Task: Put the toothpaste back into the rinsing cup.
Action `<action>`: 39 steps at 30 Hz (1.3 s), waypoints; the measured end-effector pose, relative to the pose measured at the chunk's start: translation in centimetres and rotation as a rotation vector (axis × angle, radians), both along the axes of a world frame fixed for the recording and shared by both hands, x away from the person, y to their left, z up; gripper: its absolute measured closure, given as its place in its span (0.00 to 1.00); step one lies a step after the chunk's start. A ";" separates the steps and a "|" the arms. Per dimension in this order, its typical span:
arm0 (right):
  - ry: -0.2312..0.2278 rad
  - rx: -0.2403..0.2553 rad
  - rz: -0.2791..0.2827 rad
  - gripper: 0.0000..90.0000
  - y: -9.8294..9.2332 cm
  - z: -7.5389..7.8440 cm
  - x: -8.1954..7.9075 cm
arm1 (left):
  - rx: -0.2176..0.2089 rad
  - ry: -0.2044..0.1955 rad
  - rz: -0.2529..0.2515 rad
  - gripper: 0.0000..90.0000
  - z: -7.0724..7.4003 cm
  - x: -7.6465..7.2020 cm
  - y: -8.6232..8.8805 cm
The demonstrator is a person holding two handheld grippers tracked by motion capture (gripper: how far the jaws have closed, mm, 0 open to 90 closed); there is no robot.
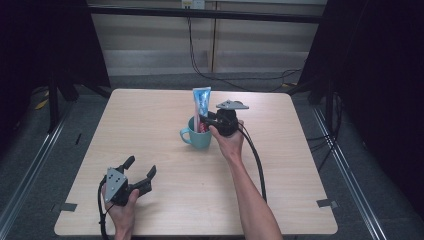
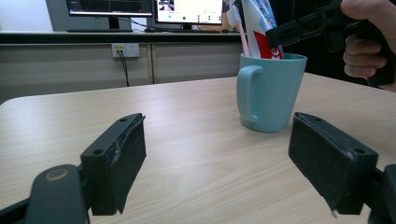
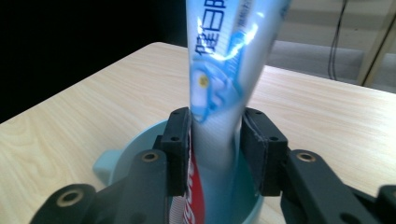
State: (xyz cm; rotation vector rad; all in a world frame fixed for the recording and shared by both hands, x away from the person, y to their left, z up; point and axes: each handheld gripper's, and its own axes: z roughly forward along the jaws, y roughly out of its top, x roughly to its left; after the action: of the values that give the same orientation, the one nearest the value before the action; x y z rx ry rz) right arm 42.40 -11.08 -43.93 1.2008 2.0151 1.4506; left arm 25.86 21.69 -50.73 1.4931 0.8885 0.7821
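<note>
On the worktop [image 1: 165, 150] in the high view there's one teal mug [image 1: 199, 134] near the middle with one toothpaste tube [image 1: 202, 102] standing up in it. The right gripper [image 1: 206, 121] sits level at the mug's rim, forearm stretched forward. The left gripper [image 1: 141, 170] rests near the front left edge, jaws spread wide with nothing between them. Grey floor and dark curtains around.

From the left gripper view, its two pads [image 2: 126, 154] frame the mug [image 2: 266, 91], which also holds a pink toothbrush [image 2: 240, 30]. Two monitors sit behind on a counter.

In the right gripper view, the jaws flank the tube [image 3: 219, 79] just above the mug [image 3: 116, 163], left pad touching, right pad barely off it
</note>
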 end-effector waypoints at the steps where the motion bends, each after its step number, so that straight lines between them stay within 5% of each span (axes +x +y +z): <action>1: 0.000 -0.001 0.002 0.69 0.0 0.0 0.0 | 0.000 0.000 0.000 0.21 0.0 0.0 0.0; 6: -0.004 -0.009 -0.001 0.70 0.2 0.2 0.0 | 0.000 0.001 -0.001 0.21 0.0 0.0 0.0; 26: -0.001 0.040 -0.021 0.25 -1.4 1.4 -1.0 | 0.003 -0.002 0.005 0.21 0.0 0.0 0.0; 39: 0.014 0.074 -0.033 0.23 -3.5 1.4 -2.4 | -0.009 -0.006 0.015 0.21 0.0 -0.1 0.0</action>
State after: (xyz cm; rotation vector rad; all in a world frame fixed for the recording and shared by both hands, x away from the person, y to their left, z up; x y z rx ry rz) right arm 39.97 -14.55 -42.49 1.2718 1.9564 1.5174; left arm 25.78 21.65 -50.77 1.4768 0.8985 0.7925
